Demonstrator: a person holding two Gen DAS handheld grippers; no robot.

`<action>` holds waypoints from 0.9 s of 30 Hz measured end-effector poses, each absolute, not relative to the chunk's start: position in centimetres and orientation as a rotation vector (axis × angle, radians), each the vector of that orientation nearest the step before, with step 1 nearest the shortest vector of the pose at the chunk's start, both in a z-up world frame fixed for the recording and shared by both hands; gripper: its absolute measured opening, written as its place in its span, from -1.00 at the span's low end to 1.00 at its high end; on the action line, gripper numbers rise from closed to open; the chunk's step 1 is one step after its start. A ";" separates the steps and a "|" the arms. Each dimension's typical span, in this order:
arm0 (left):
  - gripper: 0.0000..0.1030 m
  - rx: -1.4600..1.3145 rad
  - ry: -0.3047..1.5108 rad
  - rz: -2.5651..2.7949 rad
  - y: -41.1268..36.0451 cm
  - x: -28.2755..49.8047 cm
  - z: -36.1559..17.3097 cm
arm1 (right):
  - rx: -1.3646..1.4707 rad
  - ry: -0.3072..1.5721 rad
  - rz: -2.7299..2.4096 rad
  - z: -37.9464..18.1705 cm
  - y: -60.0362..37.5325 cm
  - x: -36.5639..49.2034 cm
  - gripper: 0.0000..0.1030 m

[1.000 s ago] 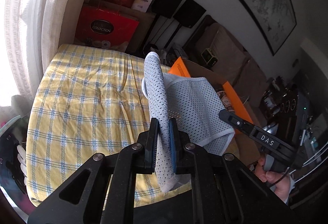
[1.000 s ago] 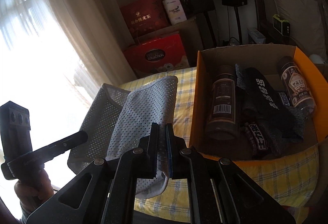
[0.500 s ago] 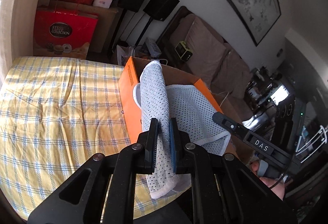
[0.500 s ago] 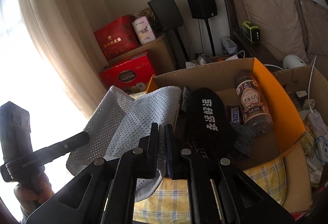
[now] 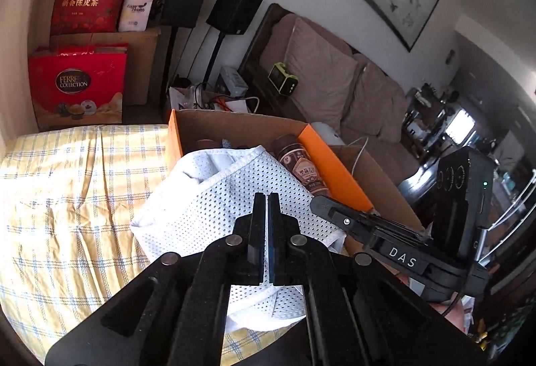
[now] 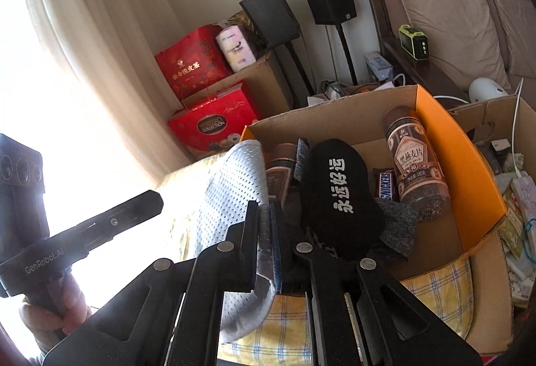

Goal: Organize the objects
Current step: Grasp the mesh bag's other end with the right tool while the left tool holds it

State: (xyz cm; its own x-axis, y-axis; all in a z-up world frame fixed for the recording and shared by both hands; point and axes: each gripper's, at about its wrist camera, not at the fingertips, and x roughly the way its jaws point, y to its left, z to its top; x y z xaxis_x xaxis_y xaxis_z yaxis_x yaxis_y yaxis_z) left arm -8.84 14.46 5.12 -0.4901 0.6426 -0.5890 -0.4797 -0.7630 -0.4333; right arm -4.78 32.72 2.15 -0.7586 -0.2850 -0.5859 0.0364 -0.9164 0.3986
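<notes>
A white mesh cloth (image 5: 214, 198) hangs between both grippers, draped over the near left edge of the orange cardboard box (image 5: 335, 165). My left gripper (image 5: 267, 198) is shut on the cloth's near edge. My right gripper (image 6: 266, 208) is shut on the other end of the cloth (image 6: 231, 185), at the box's (image 6: 462, 165) front left corner. In the box lie two brown jars (image 6: 415, 161), a black sock with white characters (image 6: 338, 185), a Snickers bar (image 6: 387, 183) and grey cloth (image 6: 398, 225).
The box stands on a yellow checked tablecloth (image 5: 67, 198). Red gift boxes (image 5: 77, 87), two black speakers on stands (image 5: 234, 7) and a brown sofa (image 5: 335, 81) lie behind. A second cardboard box (image 6: 495, 121) with cables sits to the right.
Both grippers have carried the mesh cloth to the right and lowered it from above the tablecloth onto the box's left edge. Both stay shut on it.
</notes>
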 end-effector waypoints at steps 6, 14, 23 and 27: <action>0.00 -1.094 -0.322 2.324 9.9 -9.4 1.8 | 1.028 -0.570 -2.749 0.8 33.1 -5.1 -0.89; 0.01 -1.356 -0.490 2.230 6.8 -10.0 -6.3 | 1.052 -0.570 -2.779 0.7 34.2 -5.1 -0.91; 0.18 -1.434 -0.642 2.120 6.4 -9.0 -9.9 | 1.060 -0.868 -2.599 -1.5 36.1 -5.3 -0.15; 0.23 -1.403 -0.685 2.104 6.4 -8.9 -10.5 | 1.107 -0.901 -2.564 -2.7 35.8 -5.6 -0.15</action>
